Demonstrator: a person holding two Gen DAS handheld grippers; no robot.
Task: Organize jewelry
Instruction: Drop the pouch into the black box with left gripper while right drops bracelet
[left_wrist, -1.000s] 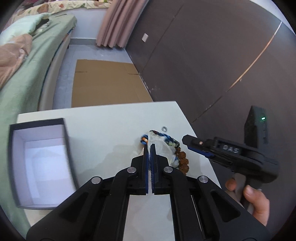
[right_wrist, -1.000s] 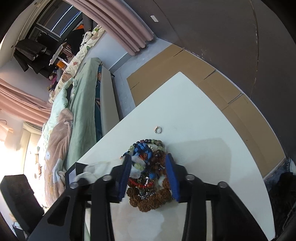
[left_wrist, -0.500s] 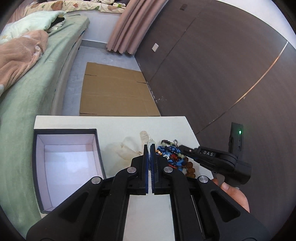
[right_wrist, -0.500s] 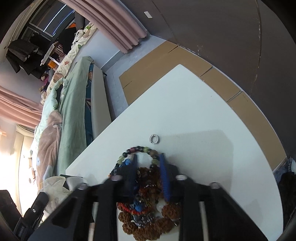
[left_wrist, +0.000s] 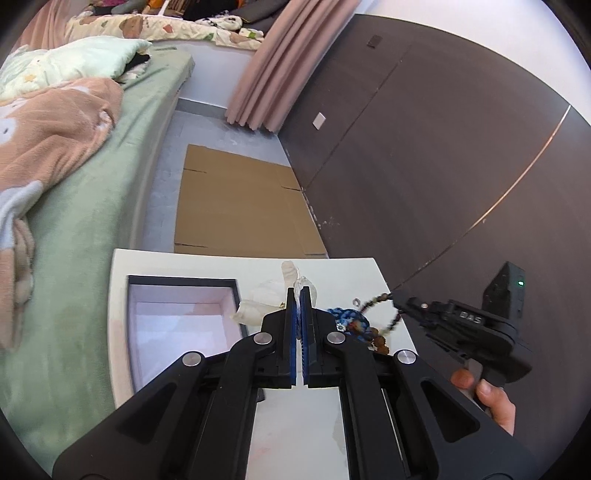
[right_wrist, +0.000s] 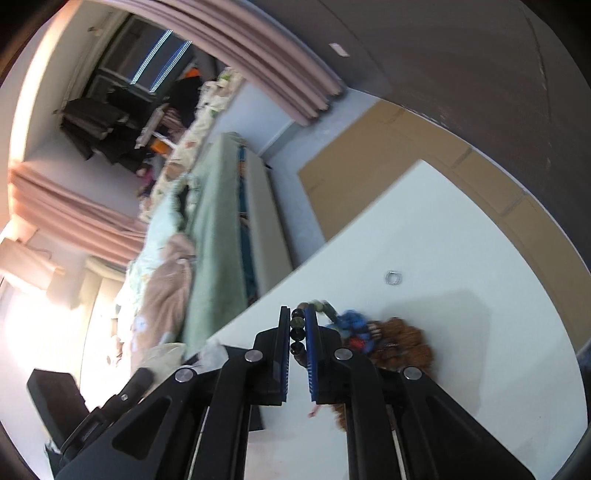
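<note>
Green-blanketed bed (left_wrist: 85, 206) flanks the white rectangular table (left_wrist: 306, 435), open dark-rimmed box (left_wrist: 177, 284) on it. Left gripper (left_wrist: 298, 295) pinches clear plastic bag (left_wrist: 306, 286); right gripper (right_wrist: 298, 325) clamps dark beaded bracelet (right_wrist: 297, 328), looping toward the jewelry pile (right_wrist: 384, 338).

Glossy bead bracelet (right_wrist: 297, 329), matt white table (right_wrist: 461, 236)

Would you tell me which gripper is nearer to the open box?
Left. The left gripper, shut on a clear plastic bag, sits just beside the open box; the right gripper holds a beaded bracelet at the table's far side.
</note>
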